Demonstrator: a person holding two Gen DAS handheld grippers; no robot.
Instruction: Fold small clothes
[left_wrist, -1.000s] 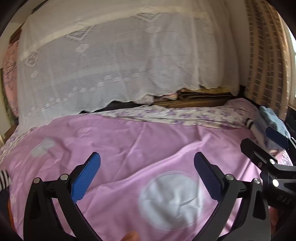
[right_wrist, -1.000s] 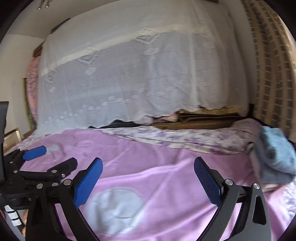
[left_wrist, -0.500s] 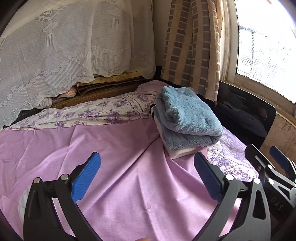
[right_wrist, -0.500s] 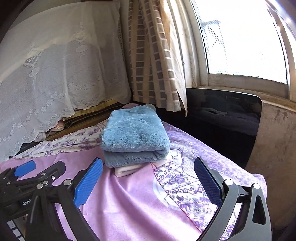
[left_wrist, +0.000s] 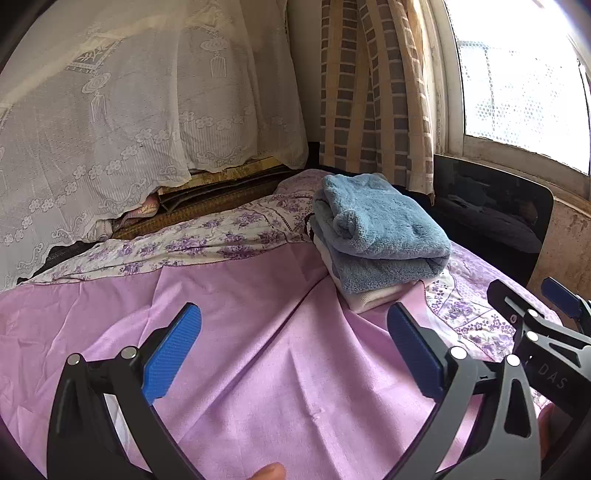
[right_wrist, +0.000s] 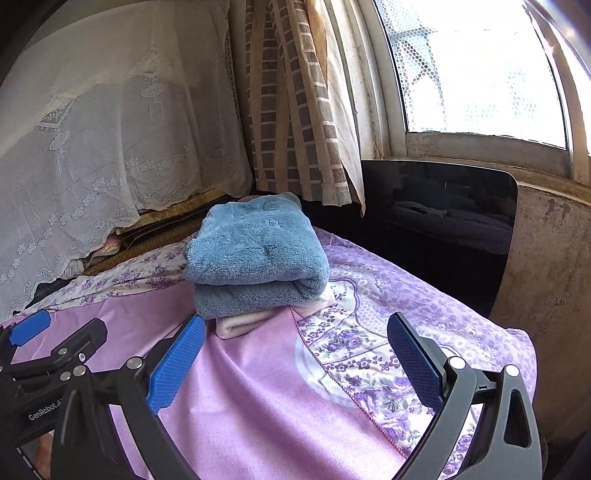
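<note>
**Both grippers empty, facing the folded stack**

We hold both tools above the pink sheet with nothing in either. Our left gripper has its jaws spread wide, the blue pads well apart and only bedding between them. Our right gripper is just as wide, and it too grips nothing.

The task's thing is the blue fleece garment, already folded and sitting on top of a cream folded piece. In the left wrist view the stack lies at about one o'clock from the jaws, near but apart from them. In the right wrist view the blue fleece garment sits at about eleven o'clock, just beyond the left pad of that tool. The stack rests where the pink sheet meets the purple floral bedspread, with the checked curtain and the window behind it at twelve to one o'clock.

We judge this a between-pieces moment: the stack looks finished, and no loose garment shows in either view. The next move, as we read it, calls for finding another small item to lay flat on the sheet, or else for closing in on the stack to square it up.

The bundle's long axis runs from the near right to the far left in the left wrist view, roughly four o'clock to ten o'clock. Its rounded fold edge faces us and to the right; the far end points toward the lace cover.
</note>
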